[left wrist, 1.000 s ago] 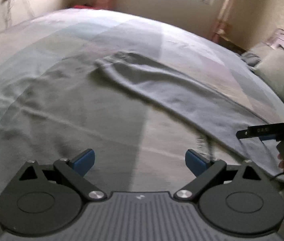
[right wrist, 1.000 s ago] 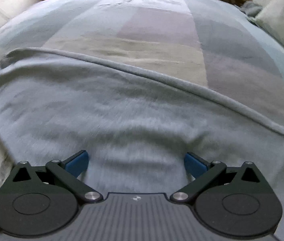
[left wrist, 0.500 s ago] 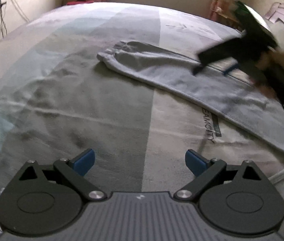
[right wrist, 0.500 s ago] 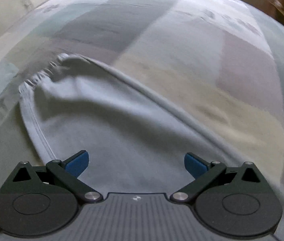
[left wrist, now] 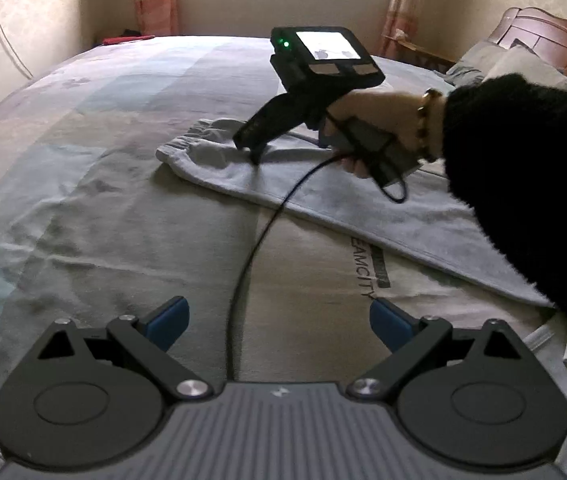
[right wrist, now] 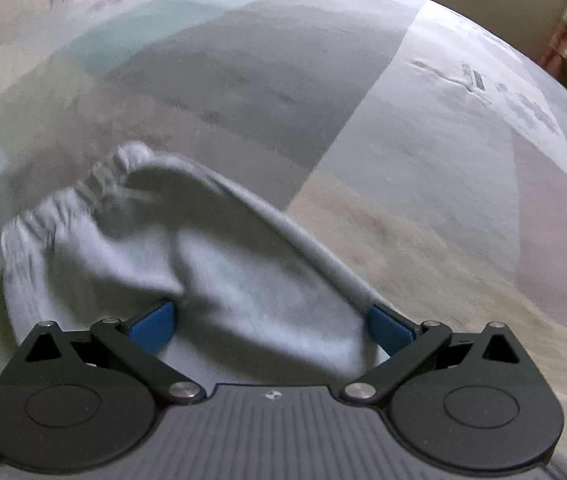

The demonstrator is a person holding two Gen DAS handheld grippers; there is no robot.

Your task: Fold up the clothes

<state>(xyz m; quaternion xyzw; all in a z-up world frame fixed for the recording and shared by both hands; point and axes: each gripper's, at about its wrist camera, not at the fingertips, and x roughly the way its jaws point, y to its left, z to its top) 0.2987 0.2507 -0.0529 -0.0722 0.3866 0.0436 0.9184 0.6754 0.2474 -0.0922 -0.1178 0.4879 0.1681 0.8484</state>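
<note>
Two hand-held grippers released: right hand-held gripper (right wrist: pixel 270 326) over grey trousers' (left wrist: pixel 323 196) cuff; laid lengthwise along bed (left wrist: pixel 123 208), unfolded.

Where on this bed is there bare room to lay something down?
The bedspread is bare left of the grey sweatpants, from their cuffed leg end to the far edge under the window, and in front of the open left gripper. It is crowded on the right: the pants lie there, with the right gripper and its cable above them.
</note>
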